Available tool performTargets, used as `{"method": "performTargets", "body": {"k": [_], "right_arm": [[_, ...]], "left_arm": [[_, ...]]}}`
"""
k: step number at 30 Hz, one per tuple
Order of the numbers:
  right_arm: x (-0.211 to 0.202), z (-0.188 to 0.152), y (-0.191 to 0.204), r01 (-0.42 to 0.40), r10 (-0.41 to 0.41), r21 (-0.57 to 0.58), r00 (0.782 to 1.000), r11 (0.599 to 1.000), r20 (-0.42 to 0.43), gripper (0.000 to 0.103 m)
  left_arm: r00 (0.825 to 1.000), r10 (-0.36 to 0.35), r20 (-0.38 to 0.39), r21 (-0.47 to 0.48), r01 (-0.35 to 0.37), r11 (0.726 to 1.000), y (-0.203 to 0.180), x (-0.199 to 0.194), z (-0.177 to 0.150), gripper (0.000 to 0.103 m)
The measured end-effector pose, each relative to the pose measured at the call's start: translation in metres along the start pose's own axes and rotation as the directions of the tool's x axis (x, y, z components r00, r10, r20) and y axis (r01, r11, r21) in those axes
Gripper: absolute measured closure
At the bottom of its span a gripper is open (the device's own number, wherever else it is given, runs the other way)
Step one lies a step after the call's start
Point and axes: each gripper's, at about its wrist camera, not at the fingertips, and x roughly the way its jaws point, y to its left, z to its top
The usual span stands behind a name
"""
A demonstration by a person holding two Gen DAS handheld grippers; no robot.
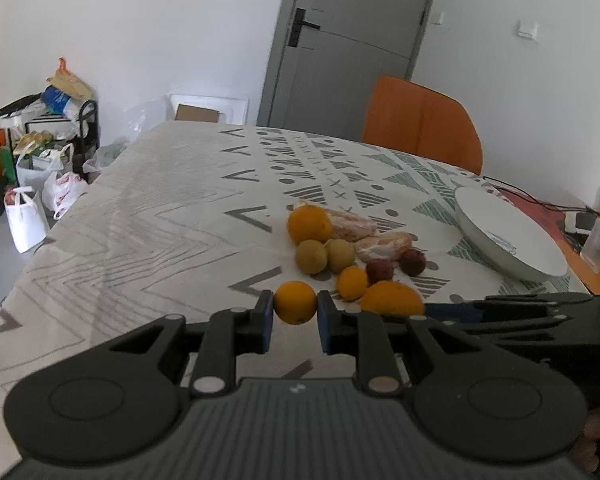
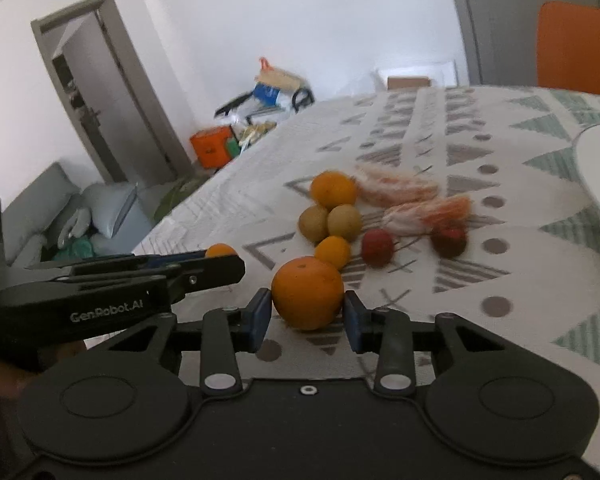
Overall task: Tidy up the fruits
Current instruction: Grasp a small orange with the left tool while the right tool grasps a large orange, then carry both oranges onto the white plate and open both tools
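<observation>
My left gripper (image 1: 295, 307) is shut on a small orange fruit (image 1: 295, 302), held just above the patterned tablecloth (image 1: 160, 216). My right gripper (image 2: 306, 312) is shut on a larger orange (image 2: 307, 293); that orange also shows in the left wrist view (image 1: 392, 298). Behind them lies a cluster: another orange (image 1: 309, 224), two yellow-green fruits (image 1: 311, 256), a small orange fruit (image 1: 352, 282), two red lychee-like fruits (image 1: 380, 270) and two peeled pinkish citrus pieces (image 1: 350, 224). A white plate (image 1: 508, 236) sits to the right.
An orange chair (image 1: 420, 122) stands at the table's far side. A grey door (image 1: 348, 40) is behind it. Bags and a cluttered rack (image 1: 40, 152) stand on the floor to the left. Cables and small items (image 1: 580, 216) lie at the table's right edge.
</observation>
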Motion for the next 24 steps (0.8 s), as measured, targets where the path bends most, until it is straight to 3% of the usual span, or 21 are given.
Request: {"method": "performTargets", "body": {"k": [6, 24], "right_arm": [[-0.025, -0.001, -0.022, 0.082, -0.085, 0.045, 0.995, 0.996, 0.054, 0.067], [-0.078, 0.003, -0.080, 0.207, -0.230, 0.143, 0.959, 0.968, 0.166, 0.067]], "left_arm": [[0.999, -0.045, -0.016, 0.026, 0.045, 0.999, -0.018, 0.014, 0.008, 0.082], [0.991, -0.135, 0.002, 0.111, 0.134, 0.985, -0.078, 0.038, 0.025, 0.082]]}}
